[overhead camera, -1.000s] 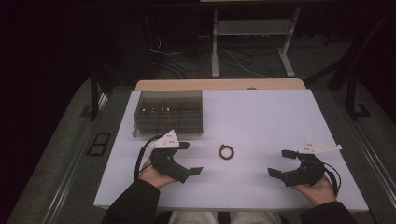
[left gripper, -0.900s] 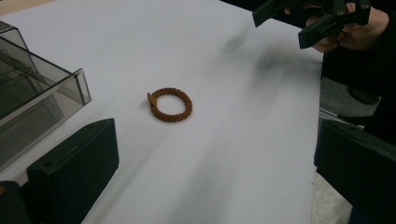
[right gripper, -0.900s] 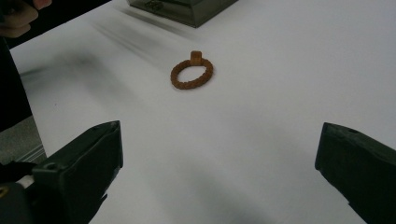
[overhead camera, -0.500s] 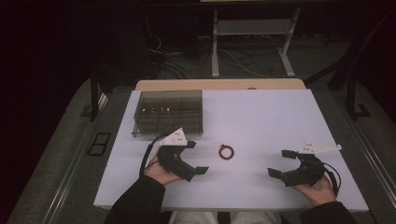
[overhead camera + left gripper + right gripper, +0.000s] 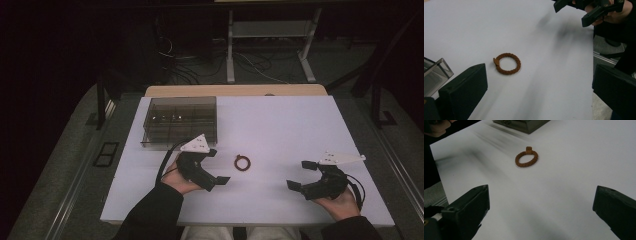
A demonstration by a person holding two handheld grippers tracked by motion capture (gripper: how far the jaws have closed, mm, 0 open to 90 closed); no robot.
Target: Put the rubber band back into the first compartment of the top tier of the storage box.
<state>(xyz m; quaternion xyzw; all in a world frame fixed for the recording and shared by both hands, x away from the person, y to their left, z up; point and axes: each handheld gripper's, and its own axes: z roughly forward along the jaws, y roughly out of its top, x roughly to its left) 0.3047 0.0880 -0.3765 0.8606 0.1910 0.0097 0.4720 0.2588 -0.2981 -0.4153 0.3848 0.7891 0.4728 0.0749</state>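
Two claws, both spread wide, empty: left claw (image 5: 218, 167) just beside brown braided ring (image 5: 243, 162) on tabletop (image 5: 280, 125); right claw (image 5: 301, 175) farther off.

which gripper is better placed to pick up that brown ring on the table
Probably the left gripper: it sits much closer to the brown ring, jaws open toward it. The right gripper is also open but farther off.

A white table (image 5: 280, 130) fills the frame's centre, lit brightly. Grey floor (image 5: 65, 180) flanks both sides. Upper frame is dark: cables (image 5: 200, 67) and 2 pale desk legs (image 5: 230, 50).
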